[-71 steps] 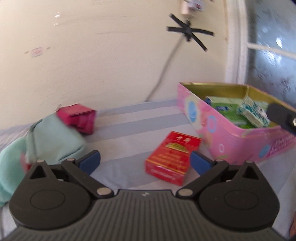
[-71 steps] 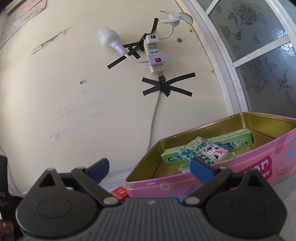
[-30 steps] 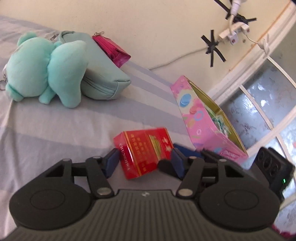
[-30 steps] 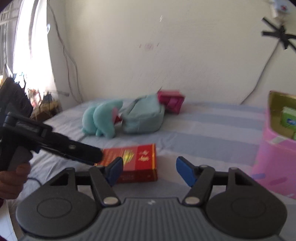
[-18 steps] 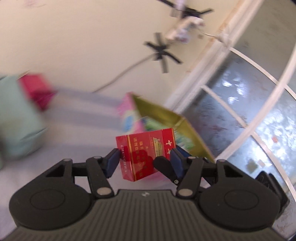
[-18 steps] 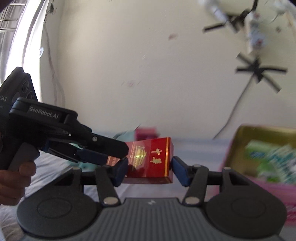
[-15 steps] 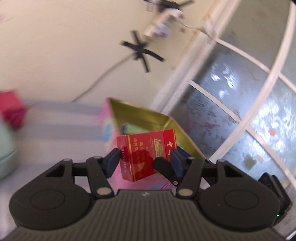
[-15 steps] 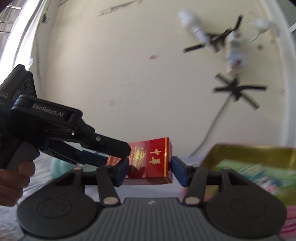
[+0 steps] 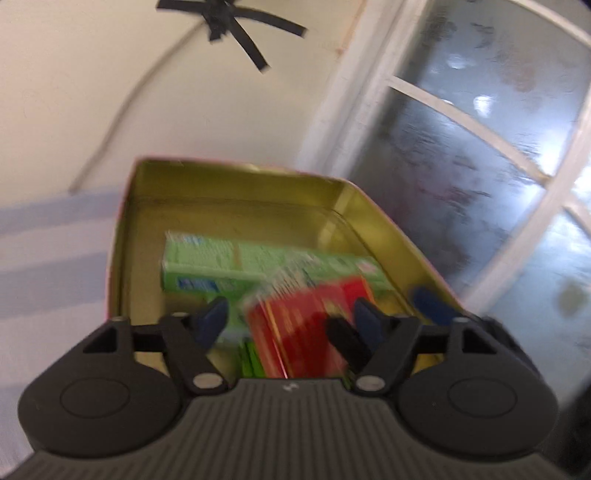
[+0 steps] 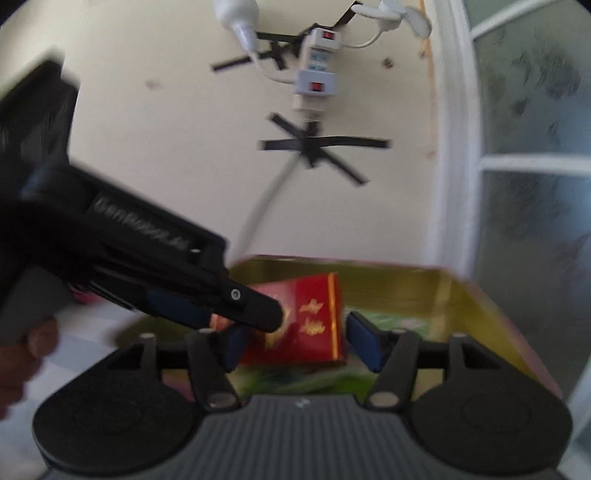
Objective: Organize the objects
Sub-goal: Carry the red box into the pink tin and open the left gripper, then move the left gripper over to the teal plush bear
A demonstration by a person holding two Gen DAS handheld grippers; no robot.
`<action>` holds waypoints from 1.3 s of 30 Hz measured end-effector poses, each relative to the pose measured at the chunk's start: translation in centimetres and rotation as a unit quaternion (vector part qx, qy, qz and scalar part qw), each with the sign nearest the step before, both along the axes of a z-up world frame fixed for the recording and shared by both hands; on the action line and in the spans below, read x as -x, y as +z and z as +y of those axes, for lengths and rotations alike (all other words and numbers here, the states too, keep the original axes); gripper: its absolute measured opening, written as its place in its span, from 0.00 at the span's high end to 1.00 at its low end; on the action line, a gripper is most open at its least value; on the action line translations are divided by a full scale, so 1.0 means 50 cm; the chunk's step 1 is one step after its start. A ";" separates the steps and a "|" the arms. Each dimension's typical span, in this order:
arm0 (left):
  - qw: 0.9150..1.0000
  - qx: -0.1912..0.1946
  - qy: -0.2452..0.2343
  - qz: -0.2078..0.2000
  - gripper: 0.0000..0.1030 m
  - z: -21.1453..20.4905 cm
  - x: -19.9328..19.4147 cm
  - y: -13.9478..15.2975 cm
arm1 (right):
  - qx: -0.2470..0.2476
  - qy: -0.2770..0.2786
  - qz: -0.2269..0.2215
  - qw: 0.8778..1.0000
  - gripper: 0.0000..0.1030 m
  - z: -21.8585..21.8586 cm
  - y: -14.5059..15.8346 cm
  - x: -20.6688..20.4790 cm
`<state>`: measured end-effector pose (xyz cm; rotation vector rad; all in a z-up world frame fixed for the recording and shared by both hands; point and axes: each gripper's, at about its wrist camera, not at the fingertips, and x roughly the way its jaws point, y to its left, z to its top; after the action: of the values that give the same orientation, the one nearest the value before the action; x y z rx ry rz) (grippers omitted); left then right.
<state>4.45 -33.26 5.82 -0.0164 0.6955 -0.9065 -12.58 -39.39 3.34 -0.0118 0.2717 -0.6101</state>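
Left tongs point(image 9: 291, 321) stand parted: bare space shows between the left pad point(image 9: 212, 319) and the red pack point(image 9: 295, 328), which sits tilted between the pads. Right tongs point(image 10: 295, 343) bracket the same pack from the other side, with pads just beside its two ends. Blur hides whether they press it, so their grip cannot be told. One finger of the left tongs crosses in front of the pack in the right view.

One pack: glossy red card with gold edging and gold characters on its face. It hangs just over the open tin point(image 9: 236, 181), inside its rim.

One tin, gold within and pink along the rim. Beyond the pads, one long green box point(image 9: 240, 266) lies on its floor; more green nearer the tongs is too smeared to count.

Left of the tin lies a striped grey-and-white cloth point(image 9: 44, 236). Ahead rises a cream wall with a tape cross point(image 9: 229, 22) over a cable and a power strip point(image 10: 314, 74) above. To the right stands a white-framed frosted window point(image 9: 480, 147).
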 end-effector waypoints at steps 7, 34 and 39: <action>0.998 0.021 0.051 -0.018 0.17 0.046 0.011 0.022 | -0.007 -0.038 -0.079 0.996 0.12 -0.024 -0.006 0.039; 0.965 -0.093 0.222 -0.105 0.17 0.447 0.095 -0.063 | -0.064 0.160 -0.086 0.981 0.19 0.223 0.010 -0.043; 0.958 -0.105 0.249 -0.100 0.17 0.492 0.090 -0.080 | -0.079 0.198 -0.051 0.976 0.19 0.272 -0.008 -0.082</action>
<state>-0.03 -8.64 1.81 0.0846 0.5582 -0.3422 -8.46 -25.78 2.96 0.1158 0.2086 -0.1897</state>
